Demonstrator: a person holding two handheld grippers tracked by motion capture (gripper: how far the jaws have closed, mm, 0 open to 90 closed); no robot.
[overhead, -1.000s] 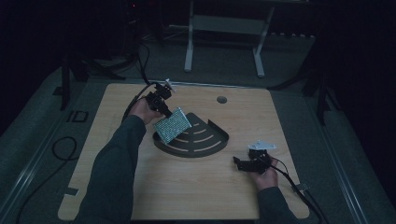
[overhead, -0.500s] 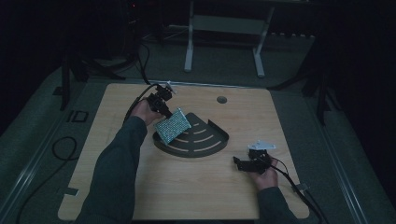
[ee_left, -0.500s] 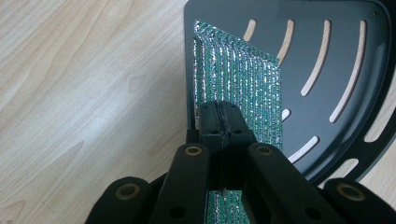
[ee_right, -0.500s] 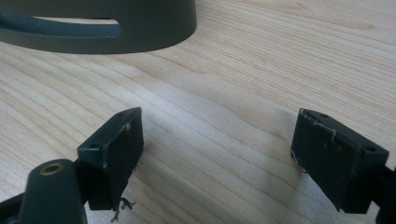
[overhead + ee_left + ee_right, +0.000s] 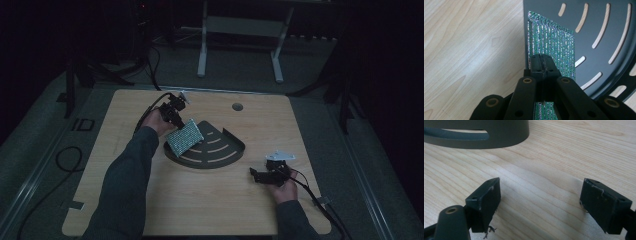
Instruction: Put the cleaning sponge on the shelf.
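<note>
One glittering green scouring pad is the thing in hand, and it is pinched at one end by the left claw, whose jaws are seen in the left gripper view pressed together on the pad's near edge. The pad is held tilted over the dark fan-shaped slotted tray, at the tray's ten o'clock corner, its lower edge seemingly touching or just above the tray floor beside the straight wall; whether it is resting there or hanging free cannot be told. In the left gripper view the pad lies along the tray's straight edge, with bare wood of the table at nine o'clock of it. The right claw is held low over the table at about four o'clock of the tray, well apart from the pad; its jaws stand wide apart with nothing between them, and the tray's curved outer wall is seen ahead of it at eleven o'clock. The carrying of the pad to the tray is judged to be nearly done. What appears left is the lowering of the pad flat onto the slotted floor, the release of the pinch, and the drawing away of the left claw; no part for the right claw is yet evident.
</note>
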